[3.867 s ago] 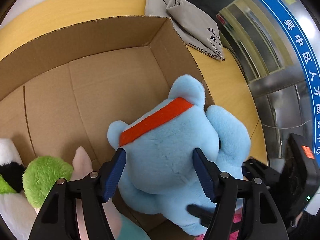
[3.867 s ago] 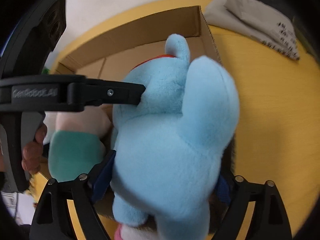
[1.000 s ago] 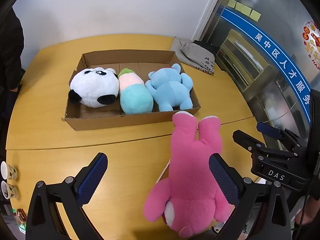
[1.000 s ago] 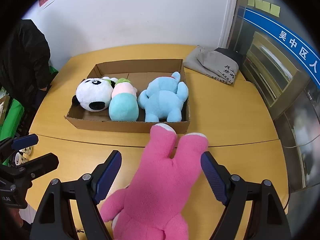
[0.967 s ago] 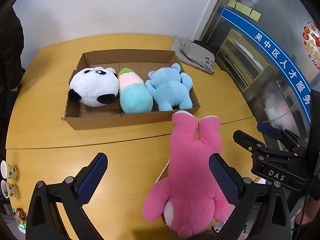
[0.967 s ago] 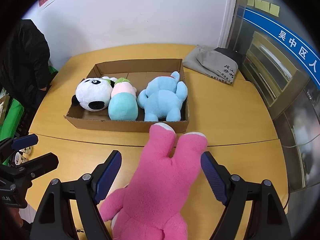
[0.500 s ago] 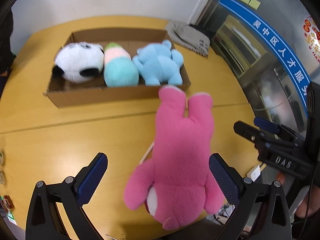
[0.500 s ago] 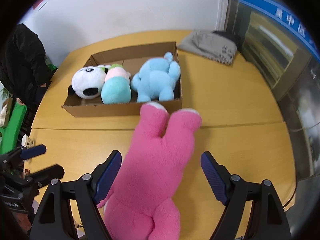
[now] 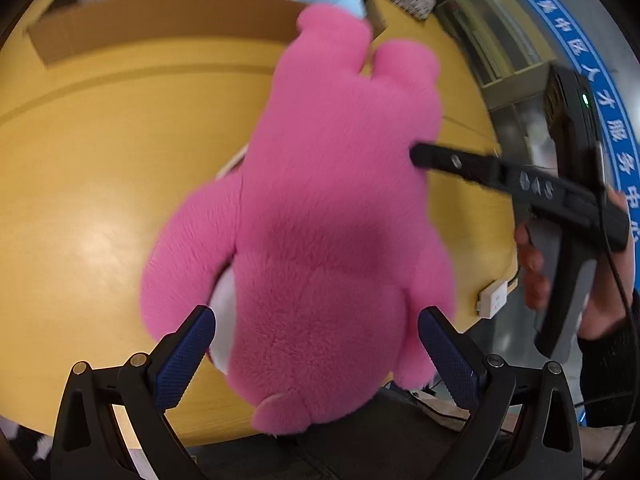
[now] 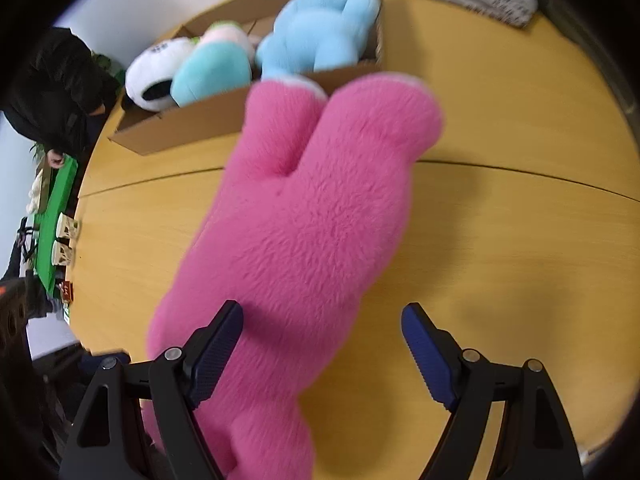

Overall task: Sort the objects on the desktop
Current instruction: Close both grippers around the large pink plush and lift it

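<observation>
Pink plush [image 9: 320, 208] fills the middle of both wrist views, lying on the yellow table [image 9: 100, 168] near its lower edge. Its long axis runs from the bottom of each frame up toward the box [image 10: 192, 120]: the two legs point at the box, their pale-tipped ends just short of its near wall, and the head end sits lowest in the frame, between the gripper fingers. In the left wrist view the left gripper [image 9: 316, 356] has its jaws spread wide on either side of the plush's head end; the blue pads [image 9: 182, 360] stand right at the fur, though blur hides whether they touch. In the right wrist view the right gripper [image 10: 320, 356] also stands spread; its left pad lies against the plush's flank, the right pad well clear of it over bare table. The right gripper's finger also shows at the right of the left view, its tip at the plush's side. The box in the upper part of the frames holds a blue plush [image 10: 320, 28], a teal one [image 10: 212, 72] and a panda [image 10: 156, 68].
</observation>
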`<action>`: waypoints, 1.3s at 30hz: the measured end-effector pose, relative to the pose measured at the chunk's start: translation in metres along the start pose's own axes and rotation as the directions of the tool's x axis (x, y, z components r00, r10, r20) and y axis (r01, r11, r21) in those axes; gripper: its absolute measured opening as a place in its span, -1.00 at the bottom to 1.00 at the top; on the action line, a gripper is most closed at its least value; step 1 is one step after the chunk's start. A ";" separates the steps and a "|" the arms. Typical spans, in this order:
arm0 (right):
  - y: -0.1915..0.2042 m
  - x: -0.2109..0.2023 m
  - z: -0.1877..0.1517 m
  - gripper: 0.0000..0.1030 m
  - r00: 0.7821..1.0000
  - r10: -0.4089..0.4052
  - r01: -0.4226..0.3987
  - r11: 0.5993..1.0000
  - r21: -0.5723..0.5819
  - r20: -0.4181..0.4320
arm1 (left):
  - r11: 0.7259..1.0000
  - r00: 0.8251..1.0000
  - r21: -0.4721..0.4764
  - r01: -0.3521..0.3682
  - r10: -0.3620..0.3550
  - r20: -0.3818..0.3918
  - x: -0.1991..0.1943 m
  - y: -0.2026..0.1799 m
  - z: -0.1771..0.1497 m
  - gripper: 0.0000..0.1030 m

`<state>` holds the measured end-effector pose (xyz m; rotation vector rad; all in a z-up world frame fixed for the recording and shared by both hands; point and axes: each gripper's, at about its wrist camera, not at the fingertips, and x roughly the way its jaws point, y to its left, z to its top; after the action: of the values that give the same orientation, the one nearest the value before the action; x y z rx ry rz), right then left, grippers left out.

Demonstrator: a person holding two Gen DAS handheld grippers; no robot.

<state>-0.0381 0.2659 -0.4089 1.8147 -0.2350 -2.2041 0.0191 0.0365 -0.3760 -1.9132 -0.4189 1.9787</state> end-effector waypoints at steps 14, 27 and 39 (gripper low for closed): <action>-0.003 0.012 -0.015 -0.03 0.973 0.209 -0.220 0.968 0.119 0.100 | 0.999 0.999 -0.046 0.018 -0.019 -0.037 0.005 0.015 -0.005 0.47; 0.047 -0.074 -0.047 0.52 0.987 -0.087 0.151 0.806 -0.572 0.139 | 0.996 0.996 0.067 -0.056 0.052 0.067 -0.077 0.033 0.006 0.94; 0.056 0.011 -0.055 0.54 0.934 -0.340 0.036 -0.221 -0.975 0.112 | 0.981 0.970 -0.075 0.179 -0.189 -0.157 0.001 0.072 -0.015 0.99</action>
<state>0.0200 0.2124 -0.4131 0.9089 1.5855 -1.2094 0.0304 -0.0277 -0.4101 -1.9770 -0.5938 1.6964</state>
